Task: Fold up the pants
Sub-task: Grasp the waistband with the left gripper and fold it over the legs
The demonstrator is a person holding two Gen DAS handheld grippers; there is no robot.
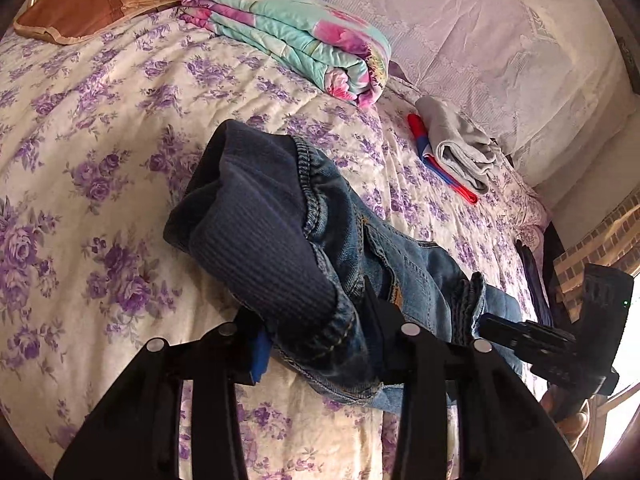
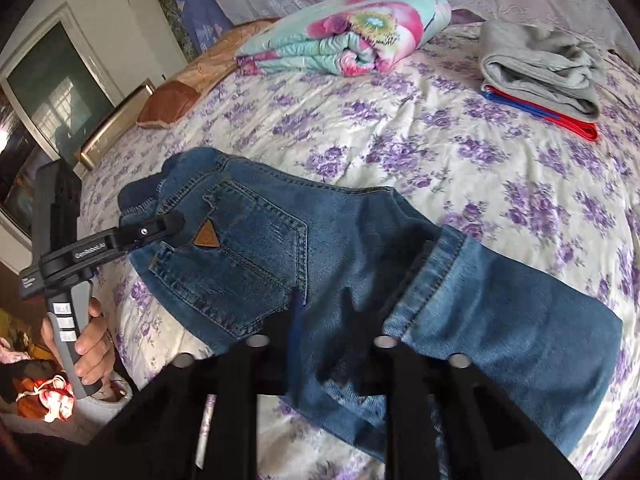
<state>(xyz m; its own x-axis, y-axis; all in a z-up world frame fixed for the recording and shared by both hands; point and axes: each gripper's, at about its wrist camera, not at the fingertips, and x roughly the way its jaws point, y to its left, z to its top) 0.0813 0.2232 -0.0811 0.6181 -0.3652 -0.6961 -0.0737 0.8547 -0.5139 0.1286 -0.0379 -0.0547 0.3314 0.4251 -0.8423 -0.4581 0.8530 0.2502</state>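
Blue denim pants lie partly folded on the floral bedspread, back pocket up, a cuffed leg hem lying over them. My left gripper is shut on the pants' waistband, whose dark ribbed lining shows; it also shows in the right wrist view, gripping the waist end. My right gripper is shut on the pants' near edge beside the hem; it shows in the left wrist view at the leg end.
A folded turquoise floral quilt and a brown pillow lie at the bed's far side. A folded grey garment sits on red-blue cloth. A cabinet stands left of the bed.
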